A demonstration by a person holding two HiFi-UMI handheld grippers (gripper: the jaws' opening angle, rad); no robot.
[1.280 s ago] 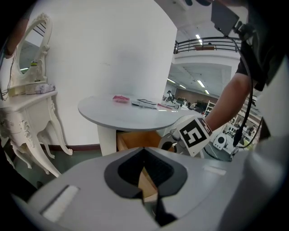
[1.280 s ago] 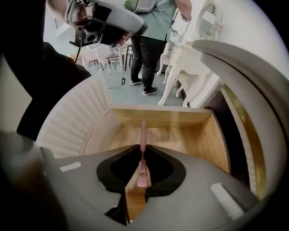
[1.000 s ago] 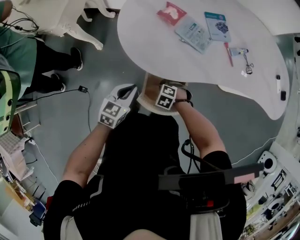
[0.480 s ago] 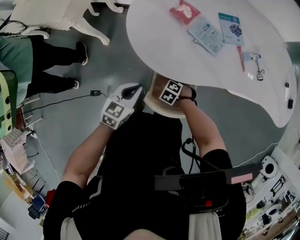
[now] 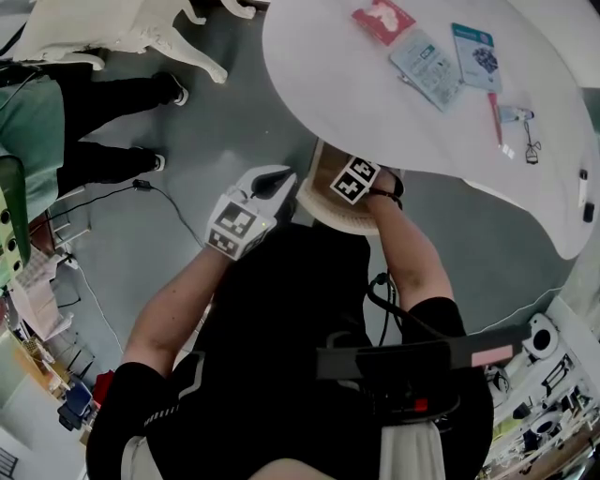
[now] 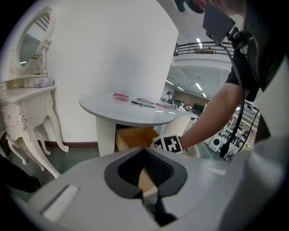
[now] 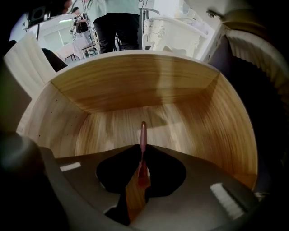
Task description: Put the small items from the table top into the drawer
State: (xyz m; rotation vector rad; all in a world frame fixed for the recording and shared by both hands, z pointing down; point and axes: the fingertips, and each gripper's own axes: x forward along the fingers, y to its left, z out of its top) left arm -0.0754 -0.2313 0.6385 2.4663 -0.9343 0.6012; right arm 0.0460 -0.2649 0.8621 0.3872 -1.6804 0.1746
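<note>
Small items are in two places. One slim red stick (image 7: 143, 135) is inside the drawer (image 7: 135, 85), pinched in a tool. The rest lie on the white table (image 5: 375, 103) at the upper right of the head view.

From the left of that view, the left forearm (image 5: 173, 309) rises from the lower left toward the centre. The left gripper (image 6: 144, 151) points slightly downward at the open drawer from just outside it, and its jaws meet at the tips with nothing between them.

At the centre, the drawer's ribbed cream front (image 5: 328, 208) juts out from under the table edge. The right forearm (image 5: 408, 262) runs up to it from the lower right, with the wrist bent over the front. Only the marker cube (image 5: 354, 180) shows there.

The right gripper (image 7: 142, 158) aims steeply down at the wooden floor of the drawer, its jaws clamped on the red stick. The stick's free end reaches past the tips, and I cannot tell whether it touches the boards.

Further right on the table top lie a red packet (image 5: 382, 19), clear packets (image 5: 427, 66), a blue card (image 5: 476, 56) and a red pen (image 5: 494, 117).

The step in hand looks like depositing the stick. The next move likely calls for parting the right jaws low over the floor. The tool would then lift straight out, clear of the drawer wall and the table rim, before reaching for the packets.
</note>
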